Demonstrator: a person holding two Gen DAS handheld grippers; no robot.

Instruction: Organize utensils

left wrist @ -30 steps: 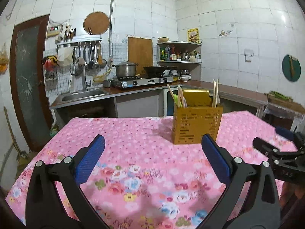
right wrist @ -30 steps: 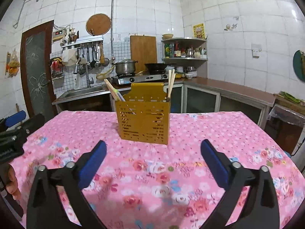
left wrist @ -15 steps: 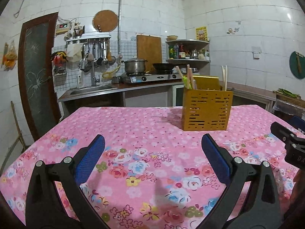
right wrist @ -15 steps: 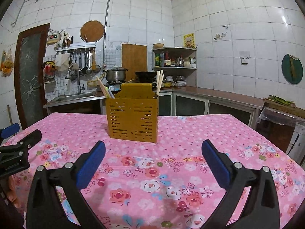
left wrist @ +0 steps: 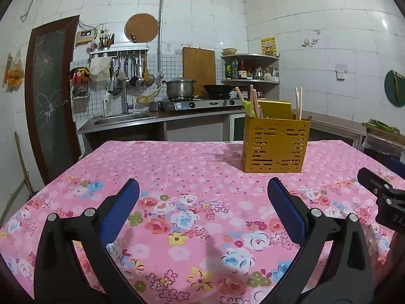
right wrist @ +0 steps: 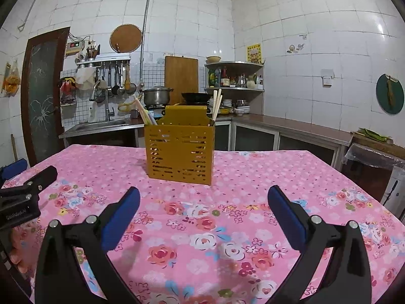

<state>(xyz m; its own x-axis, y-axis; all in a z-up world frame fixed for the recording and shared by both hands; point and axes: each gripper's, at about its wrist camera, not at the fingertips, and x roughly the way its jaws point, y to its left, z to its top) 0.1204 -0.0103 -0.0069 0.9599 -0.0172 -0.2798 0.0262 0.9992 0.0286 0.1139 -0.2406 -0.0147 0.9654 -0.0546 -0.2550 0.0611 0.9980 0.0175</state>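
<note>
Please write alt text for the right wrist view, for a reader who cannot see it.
The open right gripper hovers empty over a pink floral tablecloth, facing a yellow slotted utensil holder with chopsticks standing in it. The left gripper shows at the left edge, a tiled kitchen behind.

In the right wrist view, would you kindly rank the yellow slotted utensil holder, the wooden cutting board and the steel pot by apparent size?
1. Yellow slotted utensil holder, though nearest the camera.
2. Wooden cutting board.
3. Steel pot.
</note>
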